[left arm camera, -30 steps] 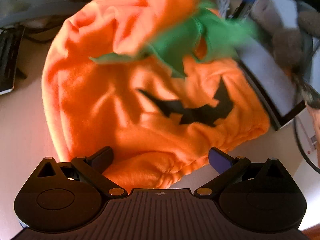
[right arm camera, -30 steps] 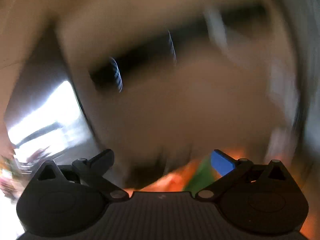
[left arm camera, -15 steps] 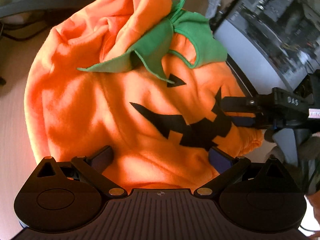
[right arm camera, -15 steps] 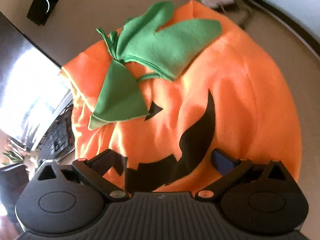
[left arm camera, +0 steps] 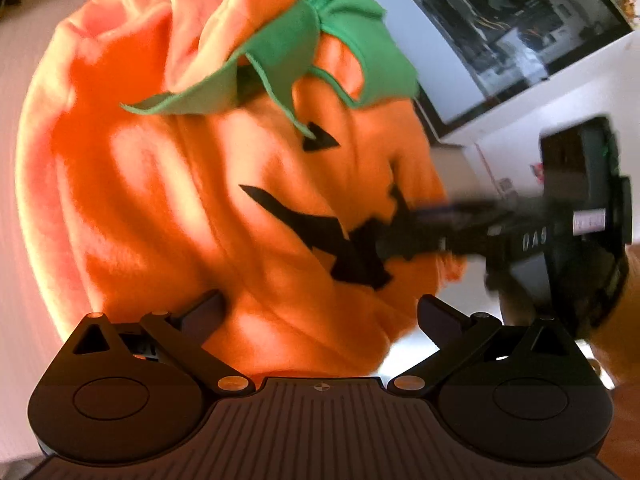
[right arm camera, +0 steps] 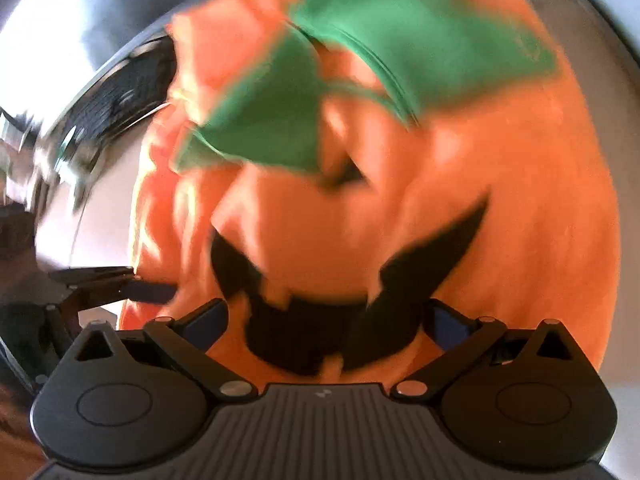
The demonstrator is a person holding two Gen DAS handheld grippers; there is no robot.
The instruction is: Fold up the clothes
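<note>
Garment: an orange fleece pumpkin costume (left arm camera: 168,200) with a green leaf collar (left arm camera: 280,40) and a black jack-o'-lantern face (right arm camera: 320,320) is seen lying in a rumpled heap on the pale worktop (left arm camera: 16,264), beside a dark monitor (left arm camera: 500,32).
Handling: judged soft, light and limp — thick pile that is expected to bunch rather than crease sharply, and not fragile.
Hold points: the gathered hem near the black mouth is judged the best place to be pinched, one corner to each side.
Left tool (left arm camera: 320,312): held spread wide, nothing gripped, the hem lying between its fingers.
Right tool (right arm camera: 328,316): likewise parted and empty — set at the mouth edge.
Writing: "DAS" is read in white on the right tool's body; nothing else is legible.
</note>
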